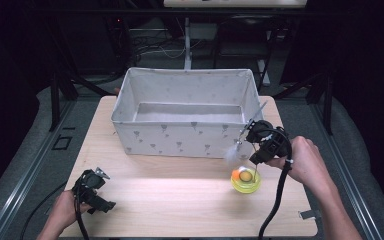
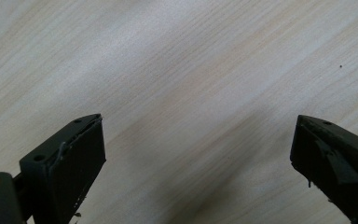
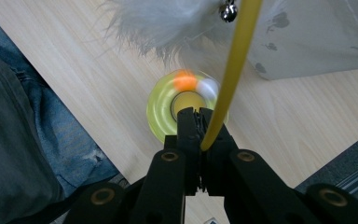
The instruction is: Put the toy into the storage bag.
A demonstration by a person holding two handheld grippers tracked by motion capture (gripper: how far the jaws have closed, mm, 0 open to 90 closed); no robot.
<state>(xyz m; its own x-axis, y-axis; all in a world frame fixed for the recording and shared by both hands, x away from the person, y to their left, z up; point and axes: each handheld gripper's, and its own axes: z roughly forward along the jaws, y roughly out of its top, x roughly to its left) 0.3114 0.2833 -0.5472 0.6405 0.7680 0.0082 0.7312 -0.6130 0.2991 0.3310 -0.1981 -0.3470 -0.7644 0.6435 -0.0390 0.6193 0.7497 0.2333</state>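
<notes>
A yellow round toy disc [image 1: 245, 181] with an orange ball [image 1: 236, 174] in its track is at the table's right side. A thin yellow wand [image 3: 233, 70] rises from its middle, carrying a white feather tuft [image 1: 231, 154] and a small bell [image 3: 228, 11]. My right gripper [image 1: 256, 160] points down over the disc [image 3: 161, 112], shut on the wand's lower end [image 3: 198, 114]. Whether the disc rests on the wood or hangs just above it I cannot tell. My left gripper [image 1: 104, 204] is at the front left, open over bare wood [image 2: 196, 135].
A large white fabric box [image 1: 185, 135] with grey prints stands open at the back middle of the wooden table [image 1: 180, 200], right behind the toy. The person's jeans [image 3: 18, 140] lie past the table's near edge. Dark floor and cables surround the table.
</notes>
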